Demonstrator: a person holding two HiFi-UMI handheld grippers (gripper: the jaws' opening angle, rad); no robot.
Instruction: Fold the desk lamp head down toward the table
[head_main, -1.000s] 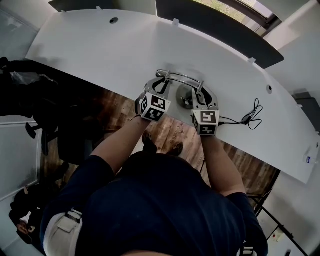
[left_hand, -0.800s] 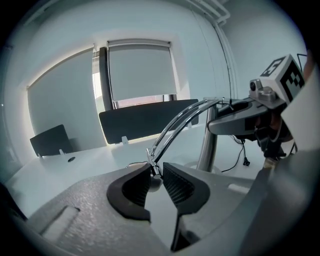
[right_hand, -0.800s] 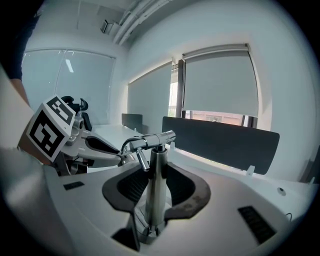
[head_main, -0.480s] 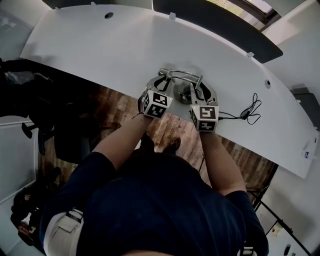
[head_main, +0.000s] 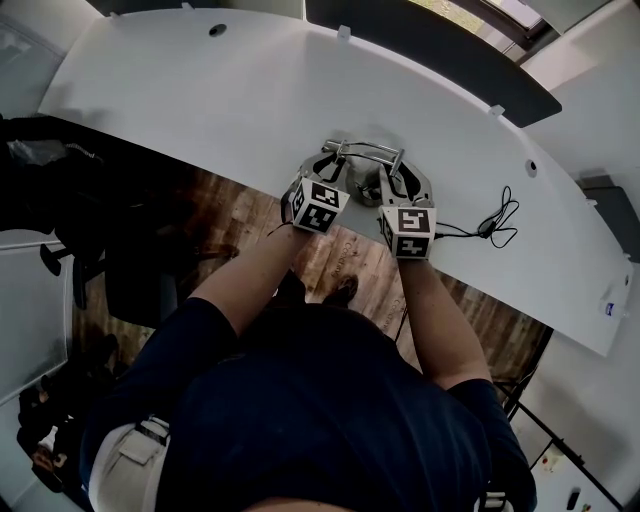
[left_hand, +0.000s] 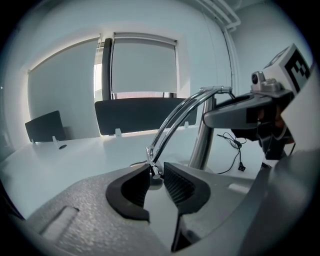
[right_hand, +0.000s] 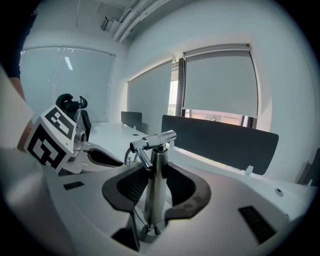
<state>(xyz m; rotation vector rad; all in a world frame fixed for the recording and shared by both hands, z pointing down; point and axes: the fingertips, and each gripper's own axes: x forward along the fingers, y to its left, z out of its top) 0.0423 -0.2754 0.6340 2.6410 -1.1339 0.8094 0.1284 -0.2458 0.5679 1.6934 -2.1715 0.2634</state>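
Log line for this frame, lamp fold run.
step: lamp fold | left tongs: opening, end of lamp arm inside | right tongs: clamped on lamp post | arm: arched down toward table

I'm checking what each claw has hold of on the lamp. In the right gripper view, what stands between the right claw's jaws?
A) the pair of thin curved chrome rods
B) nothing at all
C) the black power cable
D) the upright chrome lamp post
D: in the right gripper view the upright chrome lamp post rises between the ribbed black pads of the right claw, which close on it from both sides.
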